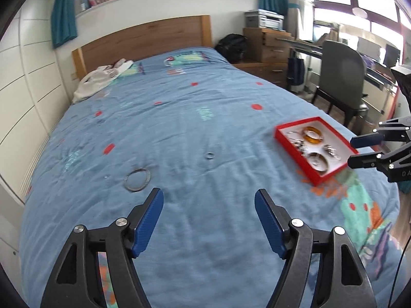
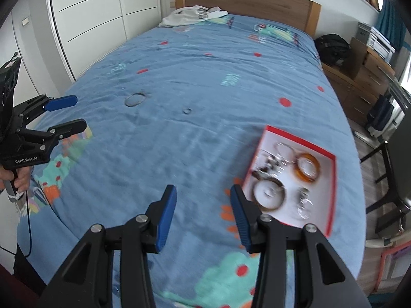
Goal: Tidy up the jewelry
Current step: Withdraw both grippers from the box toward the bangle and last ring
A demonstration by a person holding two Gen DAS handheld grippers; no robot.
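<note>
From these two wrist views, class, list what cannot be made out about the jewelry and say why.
- Small pieces in the red tray: motion blur in the right wrist view, too small in the left.
- Speck beside the large ring on the bedspread: too small to identify.
- Small ring: detail too small.

Blue bedspread (image 1: 179, 128) w/ clothes (image 1: 97, 79) by wood headboard (image 1: 143, 38); chair (image 1: 341, 77), backpack (image 1: 231, 46) alongside.

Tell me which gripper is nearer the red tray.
Right. The right gripper hangs just beside the red tray, at its near corner; the left gripper is farther off, by the loose bangle.
</note>
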